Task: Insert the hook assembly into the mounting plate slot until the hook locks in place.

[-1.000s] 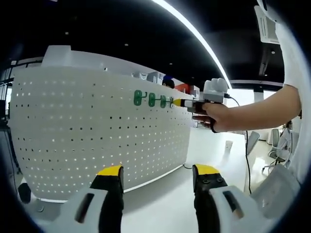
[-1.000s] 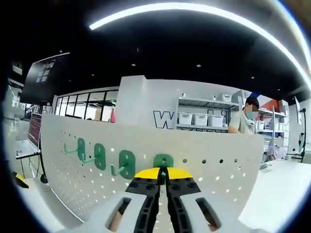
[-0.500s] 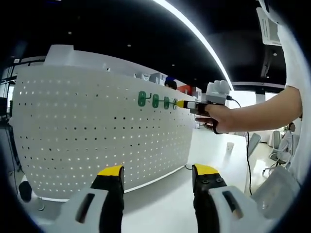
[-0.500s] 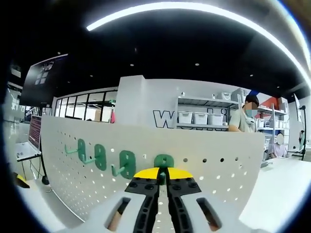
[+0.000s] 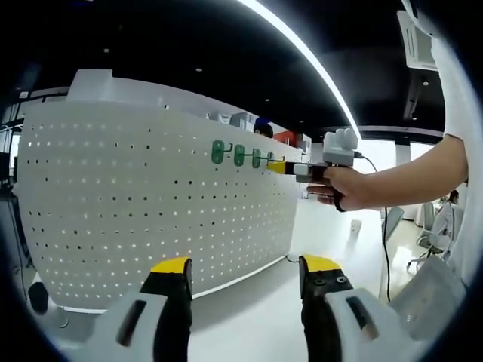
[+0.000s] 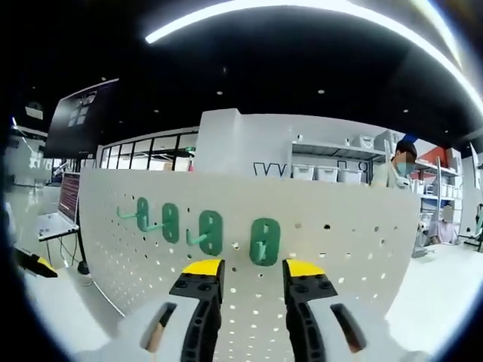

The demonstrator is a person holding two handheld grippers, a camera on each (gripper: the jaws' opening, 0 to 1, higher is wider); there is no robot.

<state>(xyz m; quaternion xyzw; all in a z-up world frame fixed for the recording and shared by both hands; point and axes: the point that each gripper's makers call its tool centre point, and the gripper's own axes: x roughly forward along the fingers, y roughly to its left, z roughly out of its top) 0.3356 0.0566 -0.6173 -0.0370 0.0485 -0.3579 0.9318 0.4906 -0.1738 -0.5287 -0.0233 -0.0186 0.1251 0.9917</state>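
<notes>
- Right gripper (image 6: 250, 270): jaws parted, holding nothing, just before the fourth hook (image 6: 265, 241), apparently seated on the pegboard (image 6: 355, 249).
- Left gripper (image 5: 245, 265): jaws wide, holding nothing, held low, leaving board in sight.

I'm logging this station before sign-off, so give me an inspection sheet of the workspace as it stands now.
Surface: white table carrying an upright white perforated pegboard panel.
Job's things: four green plastic hooks in a row on the panel; the nearest green hook sits flat against it, between and beyond the right gripper's tips.
Clutter: small white object on the table past the panel; laptop at the panel's far end.
Grippers: left gripper open, holding nothing; right gripper open, jaws apart, clear of the hook.
Cables: dark cable hanging below the person's arm.
Surroundings: shelving with white bins, people beyond the panel, ceiling light strip.
</notes>
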